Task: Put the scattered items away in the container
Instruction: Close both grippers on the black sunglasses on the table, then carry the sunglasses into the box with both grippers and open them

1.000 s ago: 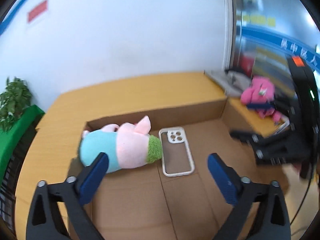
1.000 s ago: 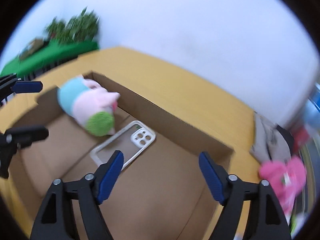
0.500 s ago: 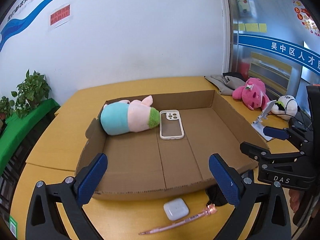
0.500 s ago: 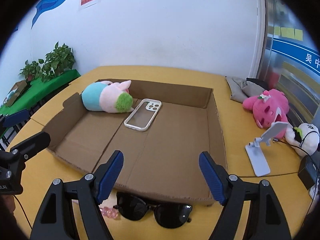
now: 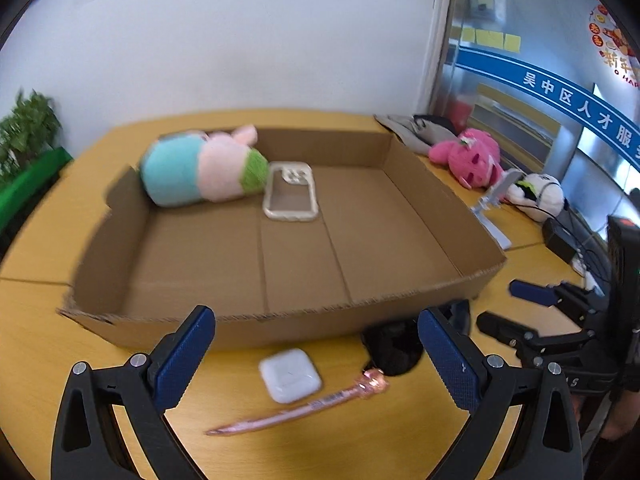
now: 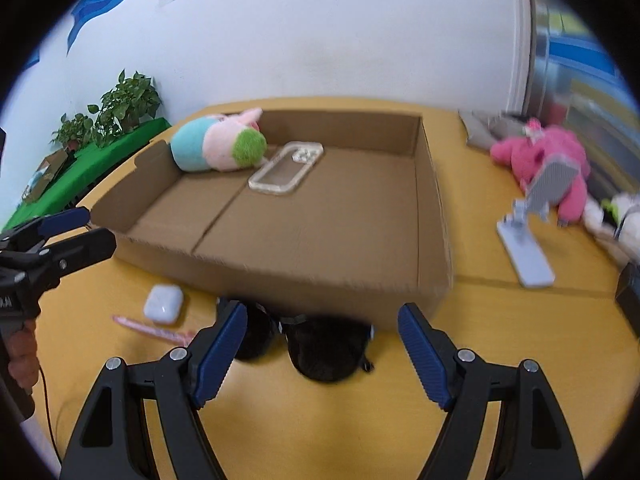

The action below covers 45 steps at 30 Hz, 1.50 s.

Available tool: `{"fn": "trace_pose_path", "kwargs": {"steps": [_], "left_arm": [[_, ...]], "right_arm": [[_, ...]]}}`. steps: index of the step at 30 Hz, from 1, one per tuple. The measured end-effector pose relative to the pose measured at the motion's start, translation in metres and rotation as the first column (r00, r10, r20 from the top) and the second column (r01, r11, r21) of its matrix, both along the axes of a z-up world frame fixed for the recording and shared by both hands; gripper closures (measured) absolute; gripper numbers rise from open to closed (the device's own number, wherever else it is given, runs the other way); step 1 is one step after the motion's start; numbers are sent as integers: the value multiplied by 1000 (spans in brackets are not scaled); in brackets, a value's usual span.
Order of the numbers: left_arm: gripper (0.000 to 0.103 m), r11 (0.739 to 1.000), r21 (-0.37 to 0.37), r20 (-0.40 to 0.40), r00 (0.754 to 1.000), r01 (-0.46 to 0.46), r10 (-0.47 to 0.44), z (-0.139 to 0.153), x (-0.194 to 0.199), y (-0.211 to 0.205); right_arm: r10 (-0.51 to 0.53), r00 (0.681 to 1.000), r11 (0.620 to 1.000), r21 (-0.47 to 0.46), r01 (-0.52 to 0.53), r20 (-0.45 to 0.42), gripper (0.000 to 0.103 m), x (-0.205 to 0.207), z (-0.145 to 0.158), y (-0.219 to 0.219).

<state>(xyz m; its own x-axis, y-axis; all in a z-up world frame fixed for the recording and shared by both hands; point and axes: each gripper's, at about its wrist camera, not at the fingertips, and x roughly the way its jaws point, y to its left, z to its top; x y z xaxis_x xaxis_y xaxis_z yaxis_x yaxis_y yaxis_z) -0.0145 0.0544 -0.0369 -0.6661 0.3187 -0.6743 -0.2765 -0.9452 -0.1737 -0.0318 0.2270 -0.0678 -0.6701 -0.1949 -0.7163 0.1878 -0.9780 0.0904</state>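
Plush toy (image 5: 200,170) and phone case (image 5: 291,196) lie inside the cardboard box (image 5: 280,320). Before its near wall, on the table (image 5: 380,432), left gripper (image 5: 316,364) spreads empty over earbud case (image 5: 290,375) and pink pen (image 5: 296,406); right gripper (image 6: 320,360) gapes empty above sunglasses (image 6: 316,346).

Office: wall signage (image 5: 580,108), sticky notes (image 5: 490,38), plants (image 6: 128,100).

One cardboard box (image 5: 432,200), three plush toys, one phone case (image 5: 291,196), one earbud case (image 5: 290,376), one pink pen (image 5: 296,410), one pair of sunglasses (image 6: 308,340), one phone stand (image 6: 532,232)
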Motion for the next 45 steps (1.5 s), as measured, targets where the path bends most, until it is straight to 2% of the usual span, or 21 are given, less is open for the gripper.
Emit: {"fn": "trace_pose_path", "kwargs": {"steps": [4, 7, 13, 15, 17, 20, 22, 25, 27, 33, 36, 45], "left_arm": [[0, 994, 63, 72, 993, 89, -93, -24, -9, 15], [0, 984, 80, 105, 981, 158, -166, -36, -15, 28], [1, 976, 98, 161, 965, 193, -207, -52, -26, 46], [2, 973, 100, 170, 960, 208, -223, -56, -27, 52], [5, 972, 93, 187, 955, 216, -231, -61, -27, 57], [8, 971, 96, 217, 948, 218, -234, -69, -29, 62], [14, 971, 105, 238, 943, 214, -233, -73, -31, 64], [18, 972, 106, 252, 940, 209, -230, -77, -34, 66], [23, 971, 110, 252, 939, 213, -234, -77, -34, 68], [27, 967, 161, 275, 931, 199, -238, -76, -35, 64], [40, 967, 186, 267, 939, 172, -218, -69, -35, 57], [41, 968, 196, 188, 963, 155, -192, -16, -27, 43]], "right_arm": [[89, 994, 996, 26, -91, 65, 25, 4, -27, -11], [136, 989, 985, 97, -141, 58, 25, 4, -36, -27], [36, 996, 998, 56, -41, 86, 25, -23, -48, -12], [43, 994, 998, 50, -48, 103, 27, -27, -53, -11], [50, 993, 997, 55, -56, 106, 44, -26, -57, -14], [45, 995, 997, 63, -51, 91, 44, -22, -58, -17], [44, 995, 997, 65, -49, 86, 45, -19, -58, -17], [49, 995, 997, 61, -54, 81, 45, -14, -58, -18], [62, 995, 996, 60, -67, 78, 45, -10, -57, -20], [40, 998, 998, 52, -43, 55, 45, 2, -56, -21], [22, 999, 999, 42, -23, 43, 45, 4, -54, -17], [34, 996, 998, 51, -30, -81, 45, 13, -11, -27]]}}
